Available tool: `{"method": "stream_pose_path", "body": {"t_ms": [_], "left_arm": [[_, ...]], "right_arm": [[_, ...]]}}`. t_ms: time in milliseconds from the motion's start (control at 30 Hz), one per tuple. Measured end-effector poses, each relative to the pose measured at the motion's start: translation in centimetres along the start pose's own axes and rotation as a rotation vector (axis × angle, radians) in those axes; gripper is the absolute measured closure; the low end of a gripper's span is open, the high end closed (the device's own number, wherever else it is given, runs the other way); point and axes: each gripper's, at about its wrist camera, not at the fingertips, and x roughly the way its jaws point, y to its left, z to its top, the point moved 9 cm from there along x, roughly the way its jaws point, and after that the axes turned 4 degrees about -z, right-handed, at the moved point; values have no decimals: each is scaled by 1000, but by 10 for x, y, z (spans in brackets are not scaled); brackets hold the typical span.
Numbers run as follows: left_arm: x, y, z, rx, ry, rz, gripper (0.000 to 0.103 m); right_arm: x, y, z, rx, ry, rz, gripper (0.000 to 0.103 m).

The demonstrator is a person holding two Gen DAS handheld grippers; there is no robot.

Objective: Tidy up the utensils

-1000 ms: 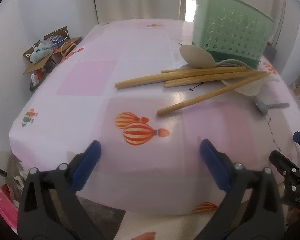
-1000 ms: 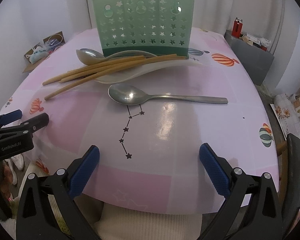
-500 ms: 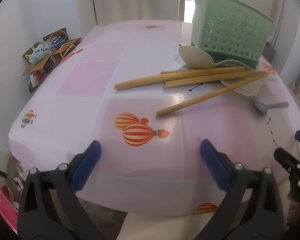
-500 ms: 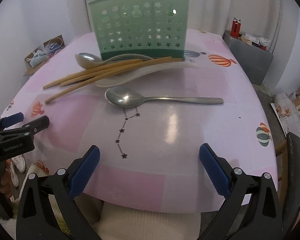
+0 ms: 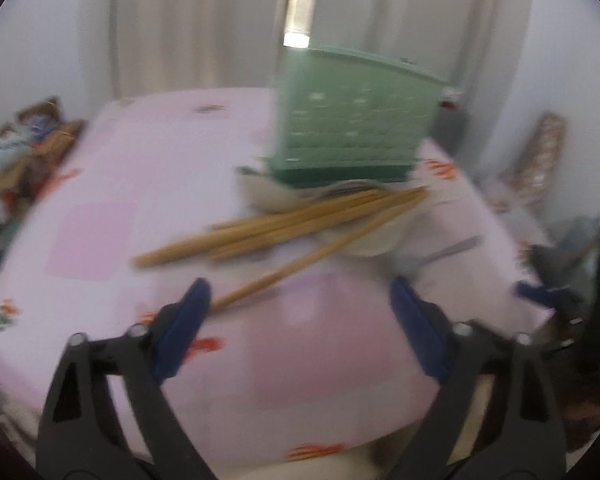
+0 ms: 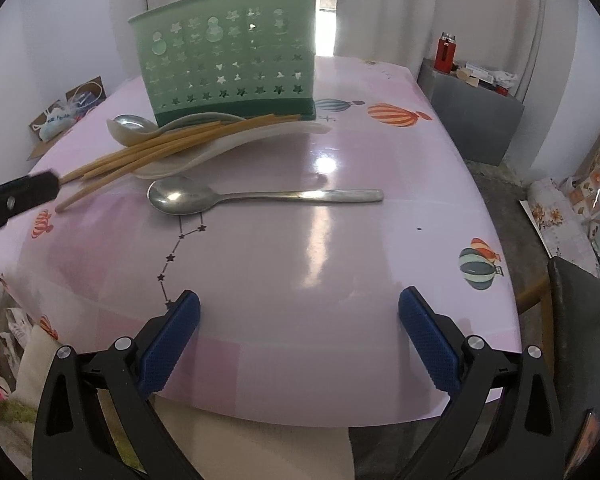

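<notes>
wooden chopsticks, white ceramic spoons and a steel spoon lie loose before the green perforated plastic caddy on the pink table; nothing looks sorted. left gripper and right gripper gape wide, empty.

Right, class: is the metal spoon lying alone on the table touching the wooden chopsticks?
Apart. In the right wrist view, a bare strip of pink tablecloth separates the metal spoon from the nearest of the wooden chopsticks.

Chopsticks before holder; spoon nearer.
</notes>
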Motion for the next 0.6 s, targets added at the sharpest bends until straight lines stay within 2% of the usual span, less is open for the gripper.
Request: {"method": "stream_pose_path", "body": {"t_ms": [100,233,433,600], "left_arm": [[13,-19,2,-33,43,-117,37],[32,-39,2,-60,108,-223,50],[57,-47,1,-164,182,-302,64],[73,-45,-4,-255,228,-331,66]], "right_arm": [[0,-5,-1,5,-6,-5,6],[-1,-9,-2,6,-17,-5,6],[-1,-9,-3,3,-29,4,6],[-1,-11,-4,8,-36,13,6]]}}
